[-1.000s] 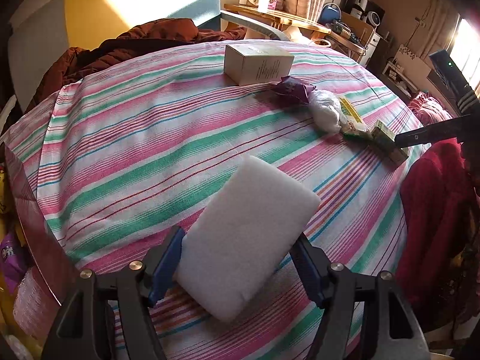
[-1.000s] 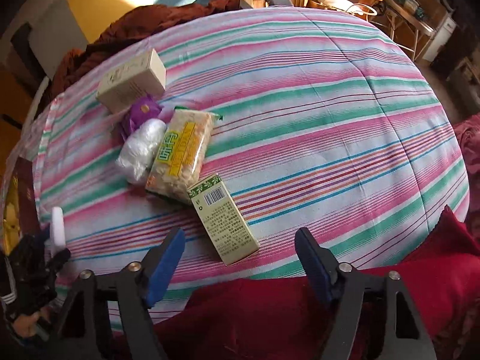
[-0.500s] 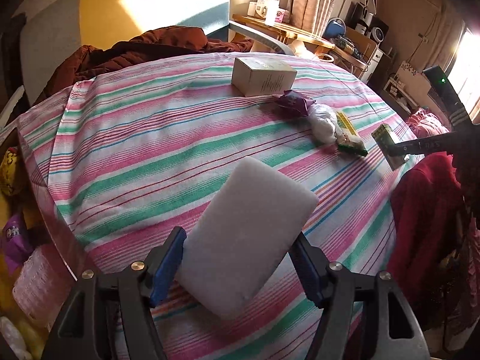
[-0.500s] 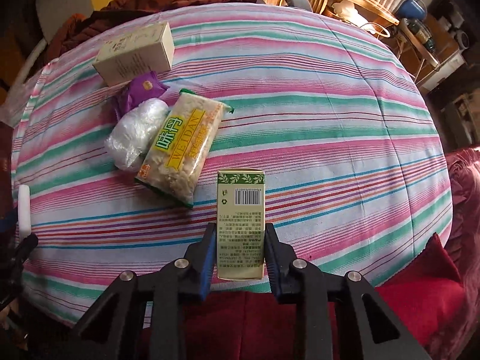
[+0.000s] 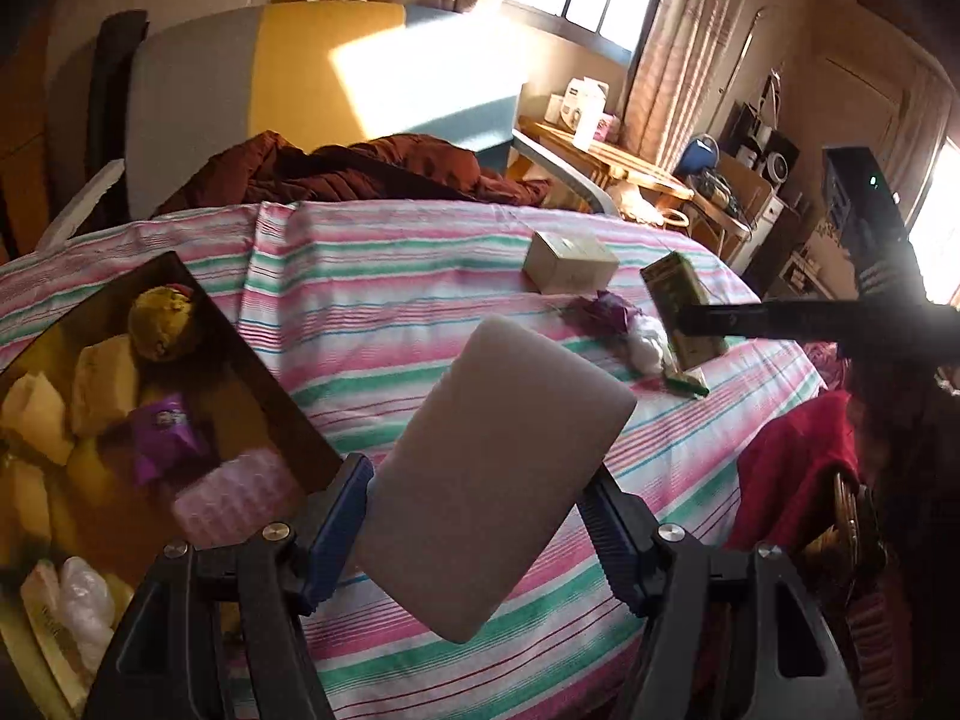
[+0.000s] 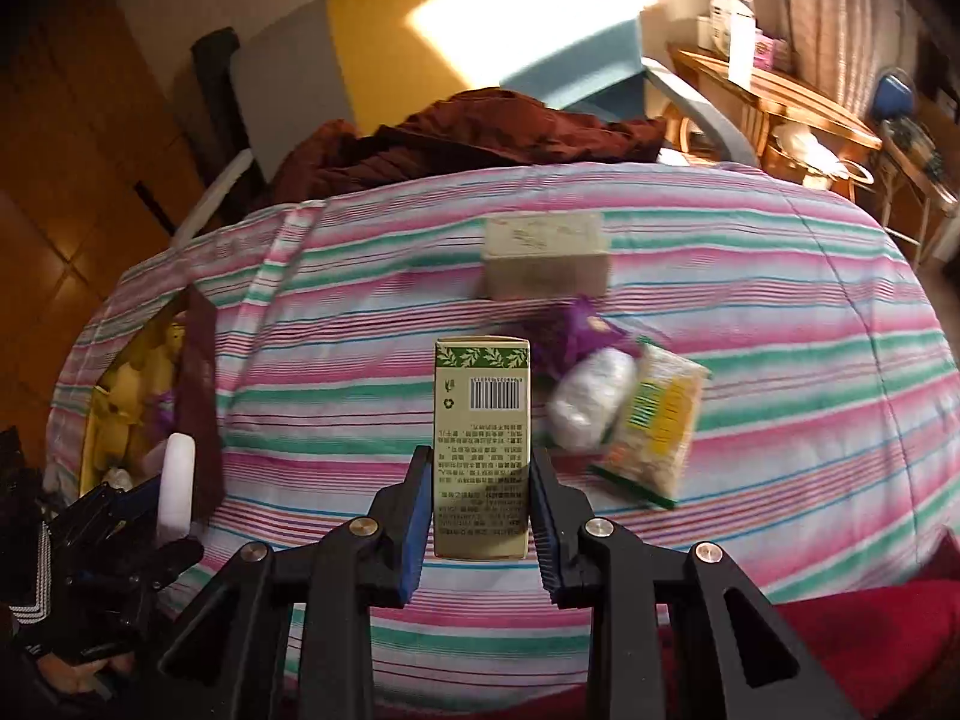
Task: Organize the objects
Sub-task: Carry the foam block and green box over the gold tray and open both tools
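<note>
My left gripper (image 5: 474, 492) is shut on a white foam block (image 5: 492, 480), which it holds tilted above the striped cloth. That block (image 6: 176, 480) also shows edge-on at the left of the right wrist view. My right gripper (image 6: 482, 480) is shut on a green carton with a barcode (image 6: 483, 414) and holds it clear of the cloth. The same green carton (image 5: 684, 306) appears in the left wrist view. On the cloth lie a beige box (image 6: 543, 264), a purple packet (image 6: 576, 330), a white wrapped bundle (image 6: 591, 402) and a yellow snack pack (image 6: 654, 426).
An open brown box (image 5: 282, 414) holding yellow packets, a purple packet and wrapped items sits at the table's left edge. A brown jacket (image 5: 360, 168) lies along the far side. A red cloth (image 5: 792, 468) hangs at the near right edge. Furniture crowds the room behind.
The right gripper closed on the green carton and lifted it off the cloth. Both grippers rose and swung left, and the open brown box came into the left wrist view.
</note>
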{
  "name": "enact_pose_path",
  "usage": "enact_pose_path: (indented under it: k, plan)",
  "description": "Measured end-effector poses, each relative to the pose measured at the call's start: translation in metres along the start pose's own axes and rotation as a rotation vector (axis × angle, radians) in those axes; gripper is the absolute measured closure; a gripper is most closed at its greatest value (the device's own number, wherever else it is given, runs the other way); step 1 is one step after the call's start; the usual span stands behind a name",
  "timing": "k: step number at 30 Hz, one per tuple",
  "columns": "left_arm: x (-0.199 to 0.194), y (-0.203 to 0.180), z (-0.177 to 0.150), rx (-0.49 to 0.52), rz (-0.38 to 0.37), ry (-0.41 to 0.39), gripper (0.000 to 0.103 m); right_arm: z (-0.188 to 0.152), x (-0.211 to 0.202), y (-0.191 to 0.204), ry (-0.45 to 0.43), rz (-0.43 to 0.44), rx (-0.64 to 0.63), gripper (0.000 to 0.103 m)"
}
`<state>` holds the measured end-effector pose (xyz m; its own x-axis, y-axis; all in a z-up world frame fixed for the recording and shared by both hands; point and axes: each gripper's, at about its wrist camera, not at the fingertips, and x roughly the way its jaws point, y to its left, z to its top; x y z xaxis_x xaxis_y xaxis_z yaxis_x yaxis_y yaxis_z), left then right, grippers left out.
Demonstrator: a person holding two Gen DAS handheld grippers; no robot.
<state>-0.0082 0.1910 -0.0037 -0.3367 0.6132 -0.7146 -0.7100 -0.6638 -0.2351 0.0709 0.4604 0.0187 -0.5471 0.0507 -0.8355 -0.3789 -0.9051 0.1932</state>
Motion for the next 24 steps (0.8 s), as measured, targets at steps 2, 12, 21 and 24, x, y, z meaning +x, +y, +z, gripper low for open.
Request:
enact_pose_path:
  k: [2,12,21,24]
  plan:
    - [-0.02,0.021,0.002,-0.046,0.032,-0.046,0.033,0.002,0.007,0.031,-0.005,0.048,-0.039,0.073]
    - [-0.065,0.145,-0.013,-0.31,0.241,-0.127,0.033,0.015,0.05,0.167,0.014,0.244,-0.202,0.073]
    - [-0.057,0.192,-0.019,-0.401,0.303,-0.095,0.027,0.026,0.096,0.247,0.062,0.298,-0.243,0.072]
    - [-0.054,0.198,-0.027,-0.419,0.335,-0.069,0.025,0.023,0.113,0.257,0.094,0.281,-0.232,0.054]
